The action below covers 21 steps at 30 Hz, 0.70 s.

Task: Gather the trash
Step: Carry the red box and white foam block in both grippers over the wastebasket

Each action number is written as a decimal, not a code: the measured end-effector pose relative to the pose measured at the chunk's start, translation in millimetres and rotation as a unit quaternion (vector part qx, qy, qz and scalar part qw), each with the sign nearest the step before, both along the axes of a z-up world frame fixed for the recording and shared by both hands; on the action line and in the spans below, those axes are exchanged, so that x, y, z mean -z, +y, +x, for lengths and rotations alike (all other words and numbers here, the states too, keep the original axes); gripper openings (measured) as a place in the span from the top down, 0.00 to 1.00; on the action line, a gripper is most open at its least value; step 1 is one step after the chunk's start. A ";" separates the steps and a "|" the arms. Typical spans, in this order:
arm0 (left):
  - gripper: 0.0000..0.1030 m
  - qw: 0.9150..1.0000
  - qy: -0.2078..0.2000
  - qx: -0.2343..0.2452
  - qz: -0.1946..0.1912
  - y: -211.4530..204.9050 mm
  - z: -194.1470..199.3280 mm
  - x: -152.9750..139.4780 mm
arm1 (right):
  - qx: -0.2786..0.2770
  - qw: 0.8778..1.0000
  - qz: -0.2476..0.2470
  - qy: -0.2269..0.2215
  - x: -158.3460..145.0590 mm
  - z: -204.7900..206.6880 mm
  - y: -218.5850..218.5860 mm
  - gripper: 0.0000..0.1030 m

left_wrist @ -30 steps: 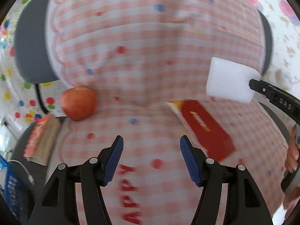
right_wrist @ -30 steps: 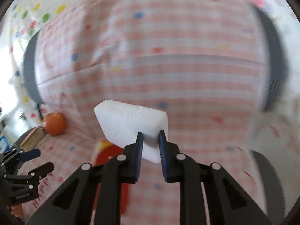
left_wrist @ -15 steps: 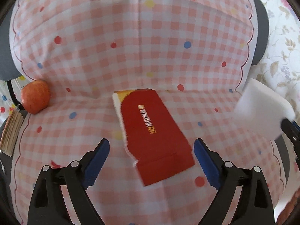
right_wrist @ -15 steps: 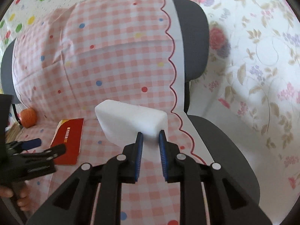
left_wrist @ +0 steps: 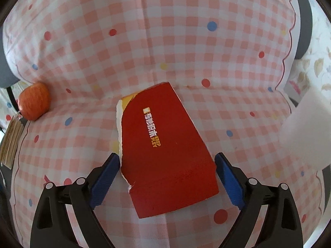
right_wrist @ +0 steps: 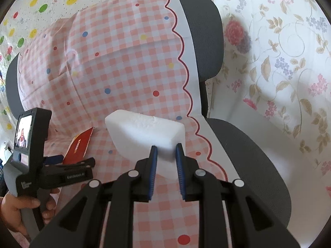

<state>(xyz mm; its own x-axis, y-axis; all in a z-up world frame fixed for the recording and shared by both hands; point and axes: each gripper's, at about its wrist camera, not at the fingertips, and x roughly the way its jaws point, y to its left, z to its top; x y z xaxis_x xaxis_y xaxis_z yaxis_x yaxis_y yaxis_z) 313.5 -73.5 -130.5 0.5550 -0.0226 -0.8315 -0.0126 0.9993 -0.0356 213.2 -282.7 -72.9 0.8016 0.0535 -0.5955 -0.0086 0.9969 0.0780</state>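
Straddling the red packet (left_wrist: 167, 150) mid-seat with left hand-held gripper (left_wrist: 167, 165) spread wide; right hand-held gripper (right_wrist: 166, 150) pinching white foam block (right_wrist: 144, 132).

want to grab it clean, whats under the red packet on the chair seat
The red packet lies flat on the pink checked cloth draped over the chair. Its torn left edge shows yellow and white. Whatever lies beneath the packet is covered.

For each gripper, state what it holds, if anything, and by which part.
The right gripper pinches the white foam block by its near end. The left gripper holds nothing; its open jaws straddle the red packet.
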 end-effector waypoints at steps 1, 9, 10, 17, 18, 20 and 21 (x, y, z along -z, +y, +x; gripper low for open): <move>0.15 1.000 -0.005 -0.003 -0.006 4.5 -1.7 -1.1 | -0.001 1.000 0.000 0.001 0.7 -1.6 0.9 0.82; 0.21 0.999 -0.036 0.008 -0.032 24.4 -29.7 -15.3 | -0.009 1.000 0.008 0.005 -0.5 -16.0 6.8 0.82; 0.21 0.998 -0.046 0.013 -0.032 23.6 -36.6 -19.0 | -0.010 1.000 0.009 0.003 -2.5 -19.8 7.3 0.82; 0.21 0.988 -0.120 0.072 -0.061 25.2 -126.5 -53.4 | -0.006 1.000 0.008 -0.009 -15.0 -51.2 5.6 0.82; 0.21 0.987 -0.124 0.077 -0.064 23.8 -134.0 -54.9 | -0.005 1.000 0.010 -0.008 -15.7 -56.4 4.8 0.82; 0.21 0.985 -0.132 0.092 -0.067 22.5 -159.8 -59.0 | -0.004 1.000 0.015 -0.005 -16.9 -69.7 2.7 0.82; 0.21 0.983 -0.138 0.098 -0.066 21.6 -170.0 -60.7 | -0.003 1.000 0.015 -0.004 -17.2 -76.8 2.0 0.82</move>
